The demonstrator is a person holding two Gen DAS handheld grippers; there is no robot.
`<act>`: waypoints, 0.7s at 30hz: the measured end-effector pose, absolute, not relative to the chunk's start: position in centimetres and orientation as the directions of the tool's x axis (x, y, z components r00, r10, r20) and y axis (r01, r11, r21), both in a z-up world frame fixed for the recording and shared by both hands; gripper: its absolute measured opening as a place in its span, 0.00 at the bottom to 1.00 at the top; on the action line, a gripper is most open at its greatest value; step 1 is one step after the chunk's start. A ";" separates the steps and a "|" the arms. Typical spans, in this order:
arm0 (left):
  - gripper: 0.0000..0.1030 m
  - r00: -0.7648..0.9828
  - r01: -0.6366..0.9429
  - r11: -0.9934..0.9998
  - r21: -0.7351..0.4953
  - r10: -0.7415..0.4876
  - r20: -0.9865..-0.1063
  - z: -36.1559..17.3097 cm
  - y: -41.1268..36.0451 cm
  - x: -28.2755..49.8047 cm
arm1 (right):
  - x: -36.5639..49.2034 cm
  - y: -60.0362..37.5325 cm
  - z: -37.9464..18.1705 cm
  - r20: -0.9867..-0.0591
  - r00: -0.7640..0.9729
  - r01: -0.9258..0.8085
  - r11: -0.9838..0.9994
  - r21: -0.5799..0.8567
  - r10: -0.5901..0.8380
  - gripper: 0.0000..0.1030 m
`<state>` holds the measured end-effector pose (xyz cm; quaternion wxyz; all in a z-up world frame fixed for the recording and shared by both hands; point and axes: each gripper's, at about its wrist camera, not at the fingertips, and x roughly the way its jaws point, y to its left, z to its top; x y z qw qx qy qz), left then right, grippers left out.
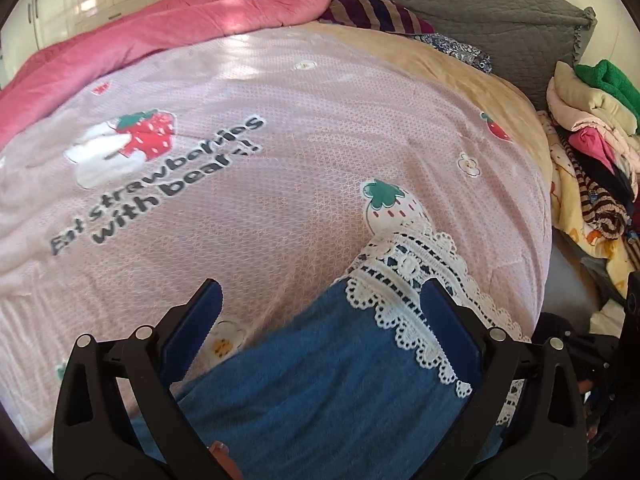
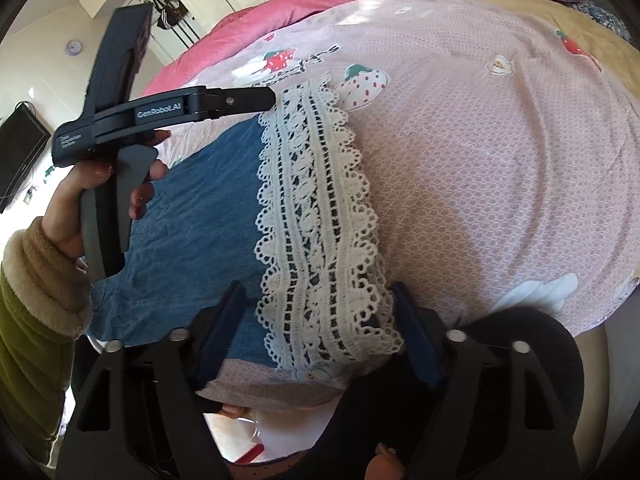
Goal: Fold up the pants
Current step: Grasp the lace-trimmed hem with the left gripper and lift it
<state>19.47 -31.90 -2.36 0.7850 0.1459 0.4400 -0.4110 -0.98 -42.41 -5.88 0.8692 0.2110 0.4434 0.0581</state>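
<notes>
Pink strawberry bedspread [image 1: 280,168] carries blue pants [image 2: 192,208], lace hem [image 2: 320,220] up; both hands tilt downward, left gripper [image 1: 322,312] spread wide over cloth, right gripper [image 2: 320,316] open astride hem.

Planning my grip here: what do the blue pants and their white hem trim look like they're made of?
The pants look like soft blue denim or chambray: matte, finely mottled weave, light creases. The trim looks like white cotton crochet lace: openwork bands with scalloped edges, blue showing through the holes. Exact fibre can't be told. The lace could snag on the right gripper straddling it.
</notes>
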 end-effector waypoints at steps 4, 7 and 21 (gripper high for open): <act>0.83 0.229 0.805 0.573 -0.150 -0.535 -0.813 -3.0 -33.0 19.4 | -1.1 -42.3 -5.6 -0.732 0.606 0.060 0.900 0.432 0.311 0.50; 0.70 0.191 0.830 0.534 -0.159 -0.542 -0.818 -3.6 -33.8 19.1 | -1.0 -42.4 -6.0 -0.737 0.598 0.064 0.898 0.435 0.314 0.50; 0.16 0.052 0.826 0.486 -0.286 -0.570 -0.820 -4.2 -33.4 19.2 | -0.6 -42.3 -5.1 -0.707 0.635 0.056 0.895 0.443 0.310 0.21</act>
